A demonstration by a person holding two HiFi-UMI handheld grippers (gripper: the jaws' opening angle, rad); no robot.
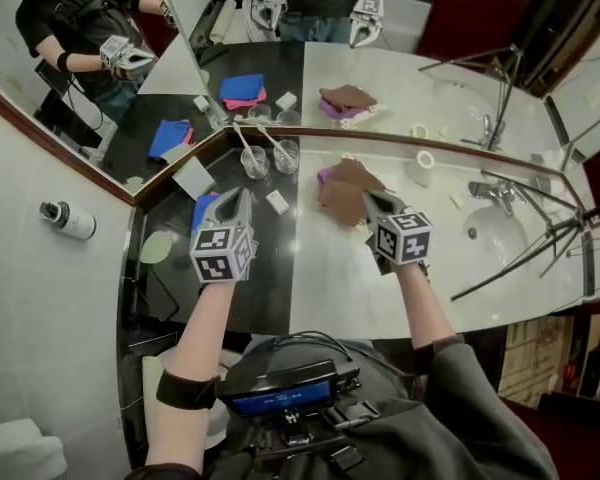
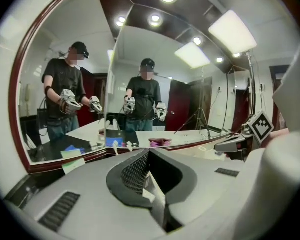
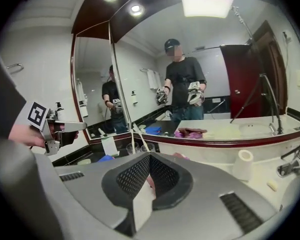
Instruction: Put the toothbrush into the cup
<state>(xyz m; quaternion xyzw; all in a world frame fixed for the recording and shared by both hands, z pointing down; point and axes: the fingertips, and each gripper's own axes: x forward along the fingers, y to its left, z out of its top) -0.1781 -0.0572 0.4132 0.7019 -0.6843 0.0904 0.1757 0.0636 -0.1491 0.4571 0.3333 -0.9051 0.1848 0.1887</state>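
2 glass cups on counter (image 1: 380, 298) by mirror corner.
- Cup (image 1: 255, 161): thin stick, likely toothbrush (image 1: 244, 140), stands in it, leaning toward mirror.
- 2nd cup (image 1: 286, 155), just beside: similar stick (image 1: 272, 140) inside.
- Left gripper (image 1: 242, 196): clenched, nothing between jaws.
- Right gripper (image 1: 368, 198): clenched, nothing held, over edge of brown cloth (image 1: 338, 193).
- Both grippers near cups, touching neither.

Judgement: toothbrush already in cup, so task looks done. Brush heads too small to confirm.
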